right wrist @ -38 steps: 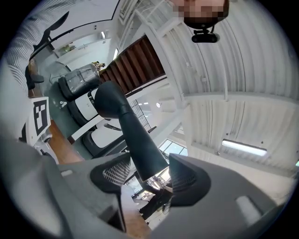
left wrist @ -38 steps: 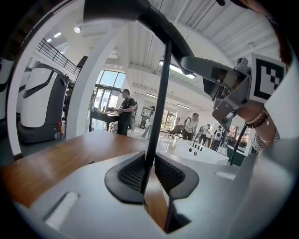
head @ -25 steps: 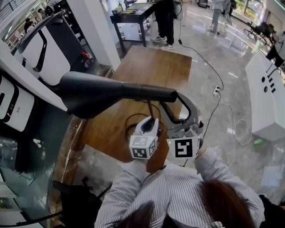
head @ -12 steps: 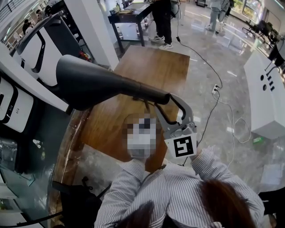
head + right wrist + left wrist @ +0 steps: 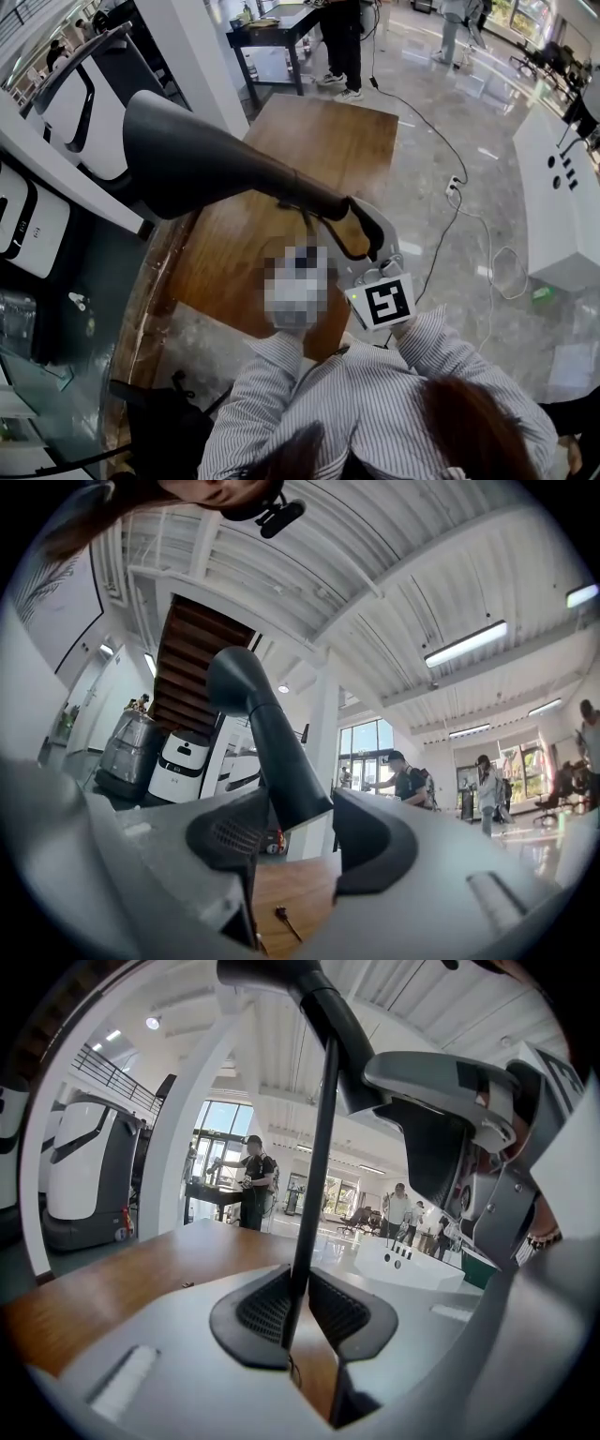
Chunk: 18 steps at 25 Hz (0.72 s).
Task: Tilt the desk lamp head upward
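Mid-tilt: the left hand-held gripper [image 5: 298, 1314] is pinched shut on the lamp's thin stem [image 5: 316, 1166] above the wooden surface [image 5: 323, 141]. The right hand-held gripper [image 5: 302, 836], jaws wide and just closing, clasps the narrow neck of the lamp head [image 5: 253, 705]. Next, probably, it must lever the head higher while the stem stays braced.

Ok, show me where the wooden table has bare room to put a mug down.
The far half of the wooden table is bare, bordered by the marble floor on the right and the lamp head hanging over its left side. The near end is crowded: the lamp stem and lamp neck fill it.
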Each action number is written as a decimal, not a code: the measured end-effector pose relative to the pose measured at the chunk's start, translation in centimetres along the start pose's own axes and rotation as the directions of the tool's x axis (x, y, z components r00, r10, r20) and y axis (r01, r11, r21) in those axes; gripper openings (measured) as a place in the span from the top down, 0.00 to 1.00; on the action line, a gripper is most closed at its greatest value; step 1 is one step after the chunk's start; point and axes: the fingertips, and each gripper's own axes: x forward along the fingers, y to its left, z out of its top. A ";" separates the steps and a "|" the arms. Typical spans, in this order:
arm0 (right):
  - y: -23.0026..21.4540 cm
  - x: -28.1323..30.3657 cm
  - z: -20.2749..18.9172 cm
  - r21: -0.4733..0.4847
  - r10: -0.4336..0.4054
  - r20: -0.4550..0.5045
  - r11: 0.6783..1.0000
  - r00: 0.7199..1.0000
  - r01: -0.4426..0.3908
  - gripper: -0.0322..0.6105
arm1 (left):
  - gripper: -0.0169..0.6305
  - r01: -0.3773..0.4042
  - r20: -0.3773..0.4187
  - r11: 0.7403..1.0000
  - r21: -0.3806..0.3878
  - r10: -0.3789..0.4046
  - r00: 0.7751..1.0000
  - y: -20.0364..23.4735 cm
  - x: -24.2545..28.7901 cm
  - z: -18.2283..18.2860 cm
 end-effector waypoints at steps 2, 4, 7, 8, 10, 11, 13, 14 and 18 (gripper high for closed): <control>0.0 0.0 -0.2 0.010 0.000 0.008 1.000 1.000 0.000 0.62 | 0.89 0.002 -0.001 1.000 -0.002 -0.002 1.000 0.0 0.0 -0.1; -0.1 -0.1 -0.3 0.024 0.001 0.011 1.000 1.000 -0.001 0.62 | 0.89 -0.001 -0.001 1.000 -0.001 0.001 1.000 0.0 0.0 -0.2; -0.1 -0.1 -0.3 0.040 0.009 0.013 0.999 1.000 -0.010 0.62 | 0.89 -0.003 0.001 1.000 0.000 0.003 1.000 0.0 0.0 -0.1; -0.1 -0.2 -0.3 0.033 0.017 0.013 0.999 1.000 -0.017 0.62 | 0.89 -0.001 0.003 1.000 -0.001 0.001 1.000 0.0 0.0 -0.1; -0.2 -0.3 -0.2 0.019 0.036 0.014 0.999 0.999 -0.037 0.62 | 0.88 0.002 0.011 1.000 -0.003 -0.002 1.000 -0.1 -0.1 -0.1; -0.2 -0.3 -0.2 0.017 0.047 0.015 0.999 0.999 -0.047 0.62 | 0.88 0.001 0.016 1.000 -0.006 -0.001 1.000 -0.1 -0.1 -0.1; -0.3 -0.3 -0.3 0.019 0.067 0.012 0.998 0.998 -0.067 0.62 | 0.87 -0.001 0.022 1.000 -0.016 0.001 1.000 0.1 -0.1 -0.1; -0.2 -0.3 -0.4 0.015 0.076 0.008 0.997 0.997 -0.076 0.62 | 0.87 0.000 0.021 1.000 -0.019 0.000 1.000 0.1 -0.2 -0.2; -0.5 -0.8 -0.2 0.024 0.101 0.012 0.995 0.995 -0.101 0.62 | 0.86 -0.002 0.013 1.000 -0.024 0.003 1.000 0.1 -0.8 0.1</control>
